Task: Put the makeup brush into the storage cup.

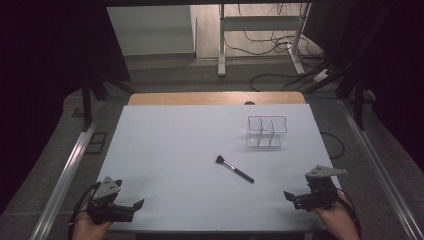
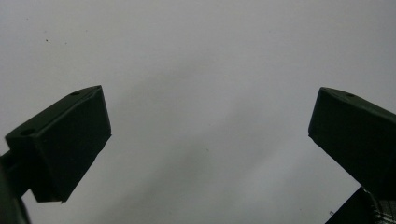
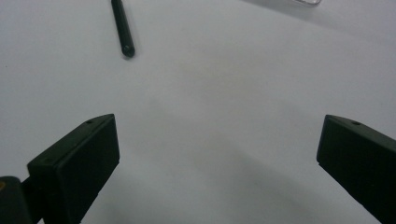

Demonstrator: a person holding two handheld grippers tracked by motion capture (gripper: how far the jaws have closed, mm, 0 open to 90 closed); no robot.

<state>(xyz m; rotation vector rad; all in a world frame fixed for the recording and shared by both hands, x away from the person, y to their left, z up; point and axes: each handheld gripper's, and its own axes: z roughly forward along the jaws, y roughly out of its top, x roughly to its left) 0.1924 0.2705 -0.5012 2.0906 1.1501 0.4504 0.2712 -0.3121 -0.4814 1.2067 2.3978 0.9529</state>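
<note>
Scene: we see a white table top (image 1: 175,150) with a wooden strip along its far edge, and dark floor around it.
Brush: a makeup brush (image 1: 234,169) lies flat near the middle of the table, a bit right of centre. Bristle end points far-left, black handle points near-right. Nothing touches it.
Brush, right gripper view: we get just the black handle end (image 3: 123,29) at upper left, flat on the white surface, well ahead of the jaws.
Organizer: a clear plastic box with compartments (image 1: 266,131) stands upright beyond the brush, toward the far right of the table. Near the brush but apart from it. We can't tell how many compartments it has; those we can see into hold nothing.
Organizer, right gripper view: a sliver of its clear edge (image 3: 308,2) shows at the top.
Left gripper: the left gripper (image 1: 135,205) sits at the near-left corner, held in a hand, jaws pointing right across the table. In its own view we see the jaws spread wide with bare white table between them, gripping nothing.
Right gripper: the right gripper (image 1: 291,197) sits at the near-right edge, held in a hand (image 1: 337,220), jaws pointing left toward the middle. Jaws spread wide in its own view, nothing between them.
Gaps: both grippers are well apart from the brush; the right one is the nearer. The two grippers are well apart from each other.
Cables: a black cable trails from each gripper over the near edge.
</note>
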